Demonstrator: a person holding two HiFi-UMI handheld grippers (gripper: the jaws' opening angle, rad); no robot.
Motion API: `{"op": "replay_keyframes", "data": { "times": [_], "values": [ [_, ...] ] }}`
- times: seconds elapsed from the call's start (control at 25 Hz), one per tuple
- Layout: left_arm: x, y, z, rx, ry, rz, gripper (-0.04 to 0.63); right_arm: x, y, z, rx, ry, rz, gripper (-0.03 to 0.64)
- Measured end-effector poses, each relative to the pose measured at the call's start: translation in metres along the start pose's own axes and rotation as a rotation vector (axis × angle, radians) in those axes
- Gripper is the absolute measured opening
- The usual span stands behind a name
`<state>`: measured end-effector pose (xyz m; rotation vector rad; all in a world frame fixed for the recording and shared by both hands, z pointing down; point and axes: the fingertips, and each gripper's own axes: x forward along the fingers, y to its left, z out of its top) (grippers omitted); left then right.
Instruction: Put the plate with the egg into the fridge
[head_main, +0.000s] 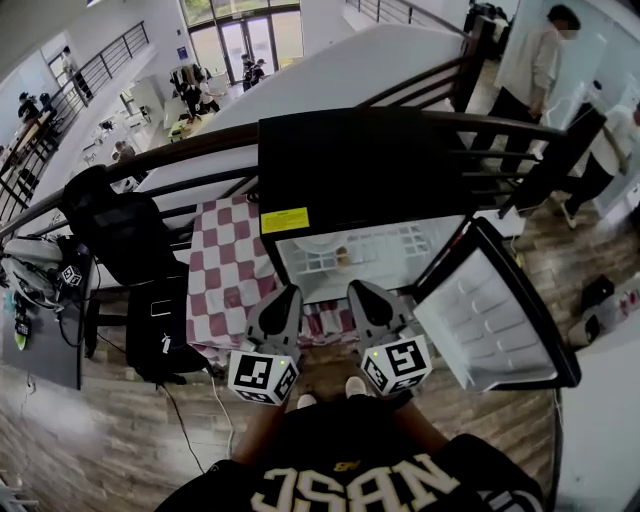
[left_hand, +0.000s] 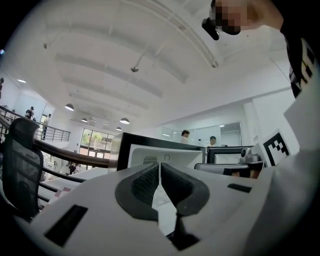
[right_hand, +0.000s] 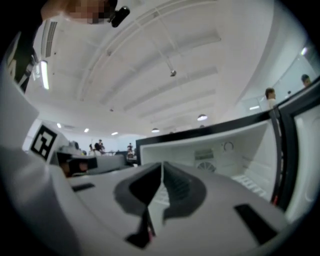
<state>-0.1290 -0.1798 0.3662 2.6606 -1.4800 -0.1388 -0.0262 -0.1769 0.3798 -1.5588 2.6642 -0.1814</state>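
Observation:
A small black fridge (head_main: 350, 170) stands open on a table. On its white shelf lies a white plate (head_main: 322, 243) with a small egg (head_main: 343, 257) on it. My left gripper (head_main: 290, 293) and right gripper (head_main: 356, 289) hang side by side just in front of the fridge opening, both shut with nothing between the jaws. In the left gripper view the closed pads (left_hand: 145, 182) point at the fridge's white inside (left_hand: 150, 152). The right gripper (right_hand: 162, 165) also points into the fridge (right_hand: 225, 150); the plate does not show in either gripper view.
The fridge door (head_main: 495, 315) swings open to the right. A red-and-white checked cloth (head_main: 228, 270) covers the table. A black chair with a bag (head_main: 125, 240) stands left, a dark railing (head_main: 180, 150) runs behind, and people (head_main: 538, 60) stand at the back right.

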Motion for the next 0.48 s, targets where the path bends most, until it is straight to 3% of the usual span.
{"op": "replay_keyframes", "data": {
  "times": [0.48],
  "values": [
    [-0.006, 0.001, -0.035, -0.047, 0.062, -0.021, 0.035, -0.020, 0.008, -0.030, -0.023, 0.104, -0.010, 0.029]
  ]
}}
